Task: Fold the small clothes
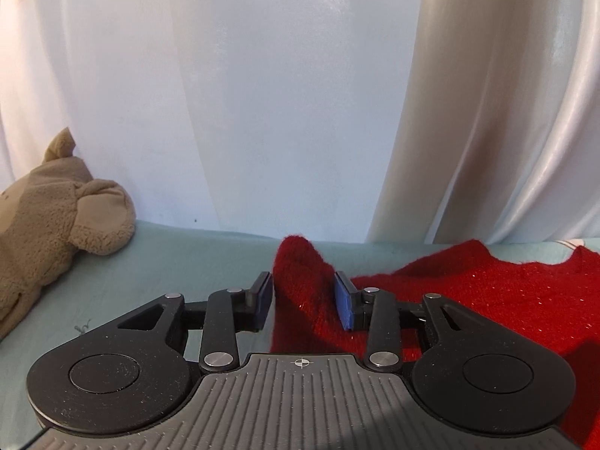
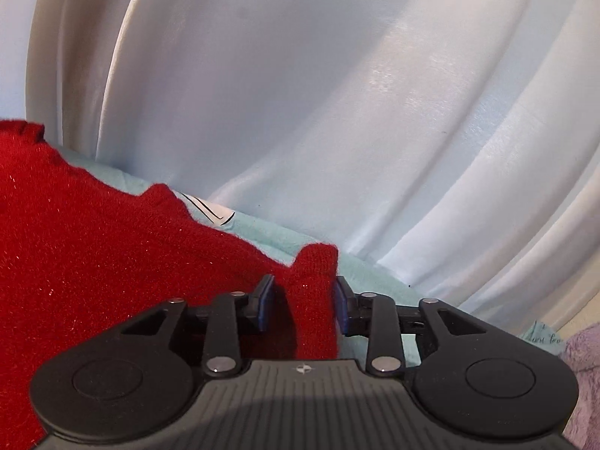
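Note:
A red knitted garment [image 1: 487,292] lies spread on a pale teal sheet [image 1: 168,262]. A pinched-up peak of one corner [image 1: 303,281] stands between the blue pads of my left gripper [image 1: 303,288]. The jaws are apart, and a thin gap shows at the left pad. In the right wrist view the same red garment [image 2: 93,243] fills the left side. Another raised corner [image 2: 315,281] sits between the pads of my right gripper [image 2: 303,292]. That gripper is open too, with a dark gap beside its left pad.
A tan plush toy [image 1: 48,225] lies on the sheet at the far left. White curtains [image 1: 262,112] hang close behind the surface. A white patch with black lines [image 2: 210,210] peeks out past the garment's edge. A lilac fuzzy cloth [image 2: 585,375] lies at the lower right.

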Available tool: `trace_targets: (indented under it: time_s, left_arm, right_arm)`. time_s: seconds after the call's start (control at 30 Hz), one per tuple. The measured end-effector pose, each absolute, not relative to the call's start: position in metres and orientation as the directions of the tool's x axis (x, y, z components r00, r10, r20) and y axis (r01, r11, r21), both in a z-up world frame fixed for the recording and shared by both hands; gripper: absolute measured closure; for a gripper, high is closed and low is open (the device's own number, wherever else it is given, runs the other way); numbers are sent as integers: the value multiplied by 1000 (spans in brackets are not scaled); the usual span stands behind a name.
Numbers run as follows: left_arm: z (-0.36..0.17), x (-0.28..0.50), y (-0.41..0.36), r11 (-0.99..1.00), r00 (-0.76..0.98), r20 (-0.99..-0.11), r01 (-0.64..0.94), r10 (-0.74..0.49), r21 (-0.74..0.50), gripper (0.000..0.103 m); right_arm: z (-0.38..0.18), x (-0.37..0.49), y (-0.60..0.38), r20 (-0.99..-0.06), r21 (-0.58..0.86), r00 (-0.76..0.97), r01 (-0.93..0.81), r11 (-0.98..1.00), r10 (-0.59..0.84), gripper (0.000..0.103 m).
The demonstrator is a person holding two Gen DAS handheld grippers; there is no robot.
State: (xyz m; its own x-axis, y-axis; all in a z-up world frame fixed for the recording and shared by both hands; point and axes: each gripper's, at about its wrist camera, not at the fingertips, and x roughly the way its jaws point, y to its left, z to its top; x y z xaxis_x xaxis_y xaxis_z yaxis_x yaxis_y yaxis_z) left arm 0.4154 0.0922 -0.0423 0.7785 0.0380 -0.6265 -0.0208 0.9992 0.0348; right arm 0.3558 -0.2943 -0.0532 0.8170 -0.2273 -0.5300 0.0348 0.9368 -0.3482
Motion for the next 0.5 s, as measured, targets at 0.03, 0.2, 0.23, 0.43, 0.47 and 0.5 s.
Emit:
trace_targets:
  time_s: [0.03,0.2,0.23,0.43,0.47,0.5]
  left_arm:
    - [-39,405,100,1000,778,-628,-1,-5,-9,58]
    - [-48,355,131,970,716,-672,36,-192,-239,45]
    - [-53,348,134,964,697,-685,36,-213,-263,44]
    - [-66,322,142,948,672,-701,7,-241,-319,42]
    - [-65,320,145,934,663,-696,14,-276,-356,44]
    - [-67,320,147,920,652,-694,16,-306,-390,46]
  right_arm:
    - [-46,346,-301,-535,-307,818,42,951,-209,56]
    - [-26,275,-328,-570,-58,821,1,998,-34,28]
    - [-27,260,-330,-574,-24,819,-4,1000,-11,28]
    - [-51,225,-350,-612,254,780,36,967,131,30]
    - [-53,223,-352,-612,293,777,51,955,147,35]
    - [-54,222,-354,-610,328,775,57,943,166,39]
